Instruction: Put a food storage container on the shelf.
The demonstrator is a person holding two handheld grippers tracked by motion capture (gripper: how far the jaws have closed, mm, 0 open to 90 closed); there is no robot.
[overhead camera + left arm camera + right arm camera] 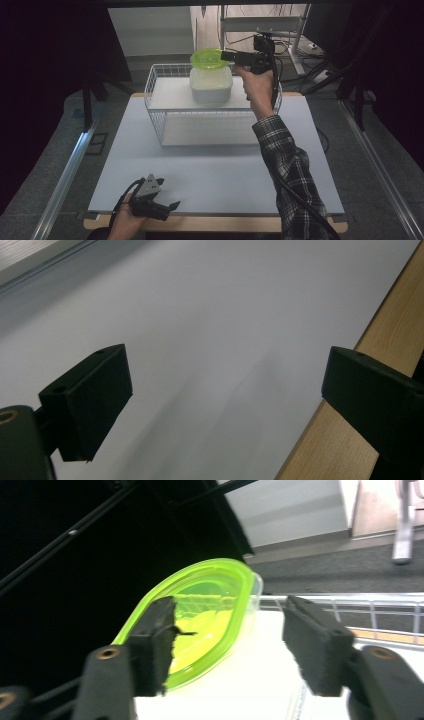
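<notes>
A clear tub with a bright green lid (209, 59) sits on top of a white lidded box (211, 85) inside a white wire basket (155, 100) at the far side of the table. My right gripper (226, 56) is level with the green lid's right edge, held up by a hand in a plaid sleeve. In the right gripper view the jaws of this gripper (230, 615) stand apart, and the green lid (205, 600) lies against the left jaw with a wide gap to the right one. My left gripper (167, 192) rests open near the table's front edge.
A white board (200, 315) covers the table, with a wooden strip (340, 440) along its front edge. The basket's wire rim (380, 600) runs just behind the right jaw. Metal rails flank the table, and dark curtains and shelving stand behind.
</notes>
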